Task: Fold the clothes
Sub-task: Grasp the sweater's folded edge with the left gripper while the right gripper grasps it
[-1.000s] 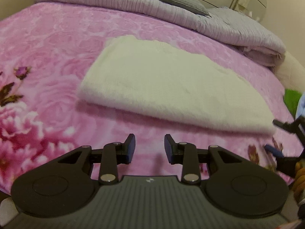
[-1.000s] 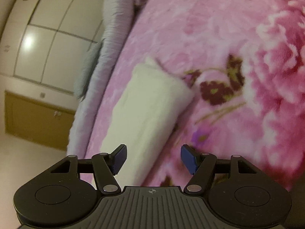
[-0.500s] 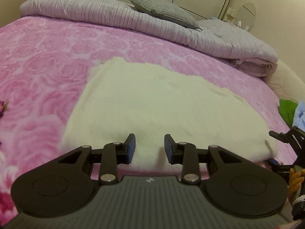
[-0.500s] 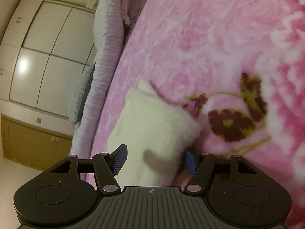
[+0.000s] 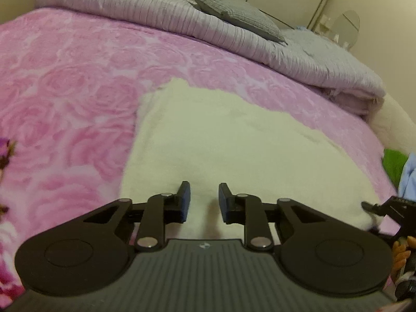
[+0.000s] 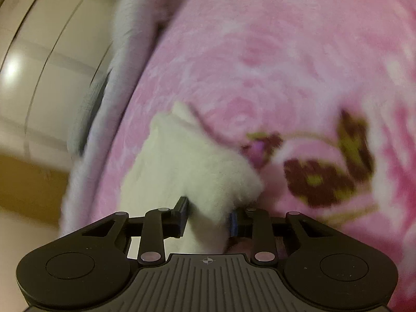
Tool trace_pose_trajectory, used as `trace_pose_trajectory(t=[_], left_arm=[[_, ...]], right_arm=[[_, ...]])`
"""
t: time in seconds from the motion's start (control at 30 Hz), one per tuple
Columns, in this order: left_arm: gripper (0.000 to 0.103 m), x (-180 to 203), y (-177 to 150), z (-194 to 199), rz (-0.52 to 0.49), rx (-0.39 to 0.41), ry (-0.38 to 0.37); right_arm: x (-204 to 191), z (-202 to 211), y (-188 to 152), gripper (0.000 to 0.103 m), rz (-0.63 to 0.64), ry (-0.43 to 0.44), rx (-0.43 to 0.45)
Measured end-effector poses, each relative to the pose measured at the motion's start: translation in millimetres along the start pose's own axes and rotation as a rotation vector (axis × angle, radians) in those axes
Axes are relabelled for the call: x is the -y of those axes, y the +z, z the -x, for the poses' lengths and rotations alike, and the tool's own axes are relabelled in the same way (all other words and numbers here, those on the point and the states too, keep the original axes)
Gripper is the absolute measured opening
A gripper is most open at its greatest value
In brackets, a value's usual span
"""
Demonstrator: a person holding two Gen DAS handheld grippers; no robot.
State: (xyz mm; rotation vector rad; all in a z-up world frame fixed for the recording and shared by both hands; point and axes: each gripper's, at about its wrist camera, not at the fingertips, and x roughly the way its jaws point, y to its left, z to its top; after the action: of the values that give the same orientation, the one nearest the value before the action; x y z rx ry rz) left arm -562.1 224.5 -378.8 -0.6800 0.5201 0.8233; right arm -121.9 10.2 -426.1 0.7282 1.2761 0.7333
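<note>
The folded cream garment (image 5: 234, 150) lies on the pink bed (image 5: 65, 91). The right claw (image 6: 208, 215), just closing, seemingly pinches its corner; the left claw (image 5: 204, 199), narrowing, stands empty. Thick pile may slip.

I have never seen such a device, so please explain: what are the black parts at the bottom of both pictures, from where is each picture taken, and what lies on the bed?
The black parts are two hand-held claws. A person carries one in each hand, and a wide-angle camera on each looks forward along its two fingers. So one picture comes from the left claw and the other from the right claw.

On the bed lies a pink flowered blanket. On it rests a folded cream fleece garment. At the far side are a rolled lilac quilt and a grey pillow.

The left claw has just been closing over the near edge of the garment; its pads still stand apart. The right claw has just been closing too and now pinches a corner of the garment between its pads.
</note>
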Motion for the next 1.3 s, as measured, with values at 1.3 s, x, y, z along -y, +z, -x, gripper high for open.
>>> trace_pose_trajectory(t=[1.3], left_arm=[[0.030,-83.6,-7.9,16.9,0.570,-0.008,-0.370]], right_arm=[[-128.7,26.7,-208.0,0.053,1.202,0.186,-0.081]])
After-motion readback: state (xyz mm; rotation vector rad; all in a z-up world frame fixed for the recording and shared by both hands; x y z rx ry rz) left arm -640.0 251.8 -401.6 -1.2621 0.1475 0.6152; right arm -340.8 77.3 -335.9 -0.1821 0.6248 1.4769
